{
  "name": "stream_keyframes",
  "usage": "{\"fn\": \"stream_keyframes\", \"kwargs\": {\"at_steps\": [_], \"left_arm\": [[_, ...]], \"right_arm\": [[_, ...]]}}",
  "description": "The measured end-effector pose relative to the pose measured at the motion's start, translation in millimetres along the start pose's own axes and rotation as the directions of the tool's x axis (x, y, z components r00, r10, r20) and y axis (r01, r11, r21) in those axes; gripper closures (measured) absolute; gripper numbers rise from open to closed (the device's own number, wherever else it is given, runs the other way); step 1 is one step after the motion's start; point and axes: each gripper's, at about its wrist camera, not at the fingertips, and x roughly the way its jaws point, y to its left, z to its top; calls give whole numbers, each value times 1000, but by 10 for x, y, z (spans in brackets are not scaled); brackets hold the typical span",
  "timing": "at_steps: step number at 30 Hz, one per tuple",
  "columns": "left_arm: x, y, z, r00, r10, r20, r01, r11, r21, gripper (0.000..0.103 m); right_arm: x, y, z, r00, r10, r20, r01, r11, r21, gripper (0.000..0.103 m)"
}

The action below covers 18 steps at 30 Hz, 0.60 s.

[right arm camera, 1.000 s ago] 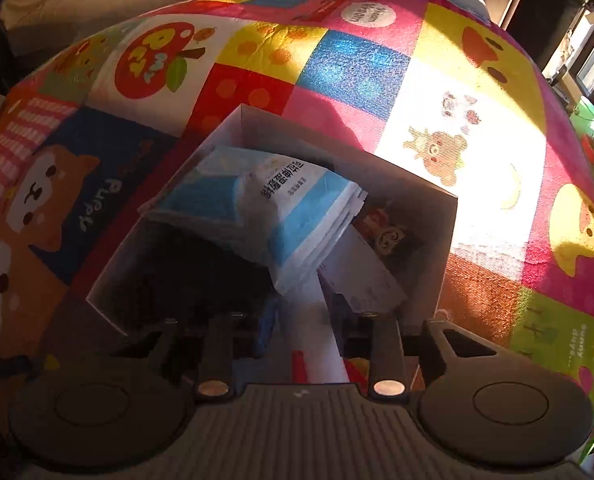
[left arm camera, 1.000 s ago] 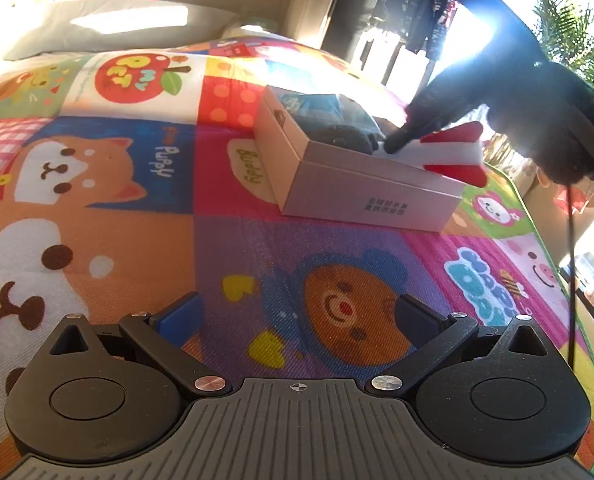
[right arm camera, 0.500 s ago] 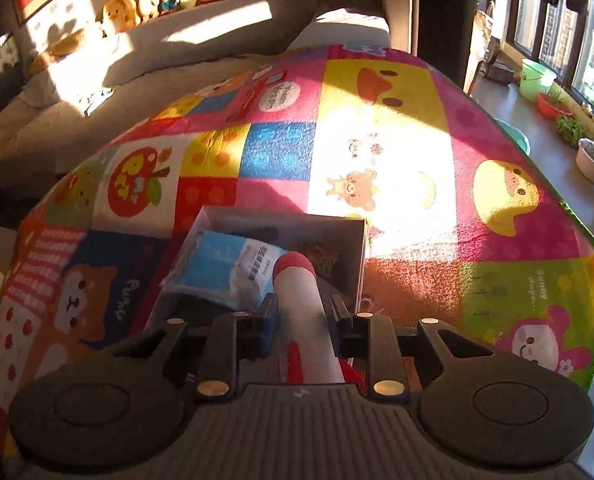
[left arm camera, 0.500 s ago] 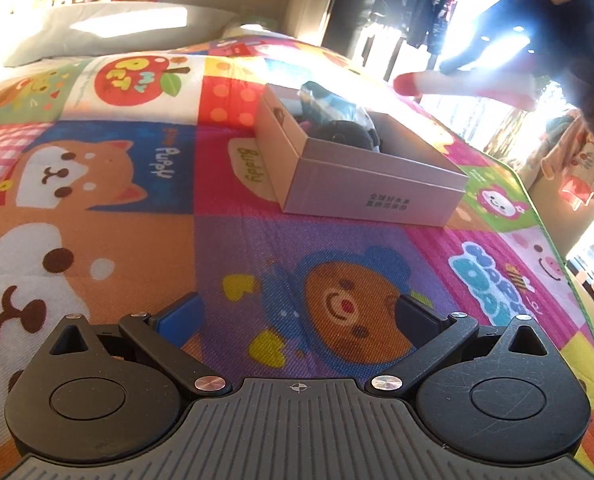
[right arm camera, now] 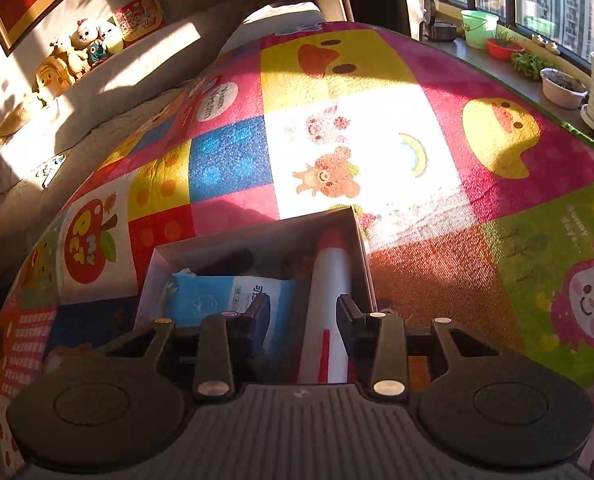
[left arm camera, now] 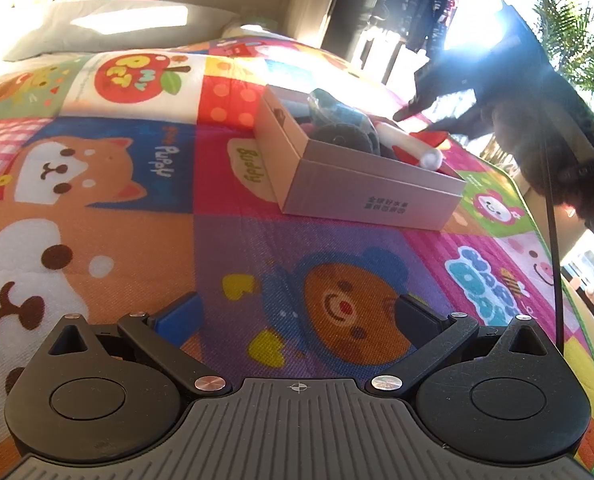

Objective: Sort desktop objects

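An open cardboard box [left arm camera: 369, 196] sits on the colourful play mat [left arm camera: 137, 200]. Inside lie a blue-and-white packet [right arm camera: 225, 296], a dark round object [left arm camera: 345, 140] and a white tube with red ends [right arm camera: 331, 280]. The tube rests along the box's right wall [right arm camera: 363, 248], its tip poking over the rim [left arm camera: 429, 158]. My right gripper [right arm camera: 303, 316] hovers over the box. Its jaws are opening, the tube lies between them and the left pad stands off it. My left gripper [left arm camera: 297, 316] is open above the mat with nothing between its fingers.
The mat covers a bed with a pillow [left arm camera: 109, 28] and plush toys [right arm camera: 81, 52] at the far end. A windowsill with pots [right arm camera: 561, 88] runs along the right side. The right hand and gripper show as a dark backlit shape [left arm camera: 517, 92] behind the box.
The right gripper lifted the white-and-red tube above the box, rolled, and came back down; the tube now lies in the box and the jaws have parted. The left gripper stayed still.
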Motion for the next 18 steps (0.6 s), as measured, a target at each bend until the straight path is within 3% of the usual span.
{"fn": "stream_keyframes", "kwargs": {"at_steps": [2,4,6,10,15,18], "left_arm": [[1,-5,-1,1000,2,-1,-2,1000,3,0],[2,-12,-1,1000,6,-3,-6,1000,7,0],[0,-16,-4,1000,7,-3,-7,1000,8,0],[2,-16,-4,1000,7,-4,-7,1000,9,0],[5,-34,-9,1000,16,-6,-16,1000,18,0],[11,-62,-10,1000,30,-9,-30,999,30,0]], "right_arm": [[100,-50,-121,997,46,-65,-44,998,40,66],[209,-74,-249,979,151,-136,-136,984,118,66],[272,-41,-329,965,205,-163,-179,971,159,65],[158,48,-358,987,138,-85,-132,988,79,65],[-181,-111,-474,993,121,-12,-120,991,63,64],[-499,-237,-682,990,130,58,-133,990,48,48]]}}
